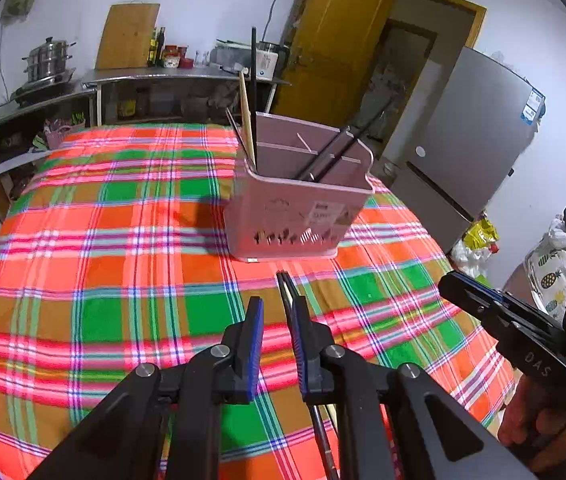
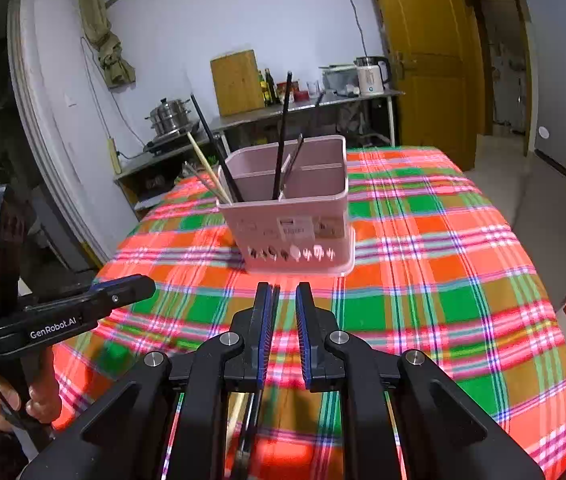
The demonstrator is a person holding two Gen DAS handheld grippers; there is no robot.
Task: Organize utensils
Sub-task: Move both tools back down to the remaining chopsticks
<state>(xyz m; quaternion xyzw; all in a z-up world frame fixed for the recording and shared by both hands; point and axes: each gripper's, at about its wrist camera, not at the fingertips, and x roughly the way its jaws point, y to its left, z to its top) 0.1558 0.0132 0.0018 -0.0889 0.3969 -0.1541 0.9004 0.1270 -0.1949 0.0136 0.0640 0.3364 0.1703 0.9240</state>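
Chopsticks (image 2: 283,128) fill the pink holder (image 2: 287,216) on the plaid tablecloth (image 2: 423,280).

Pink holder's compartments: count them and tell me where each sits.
3. One long compartment spans the pink holder's far side; two smaller ones sit nearside, one left, one right. Low dividers may be hidden.

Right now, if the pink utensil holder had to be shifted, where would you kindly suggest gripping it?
I'd pinch the pink utensil holder by its near wall's rim at the right end, coming straight down from above. That compartment looks empty, while the chopsticks lean out at the left and centre.
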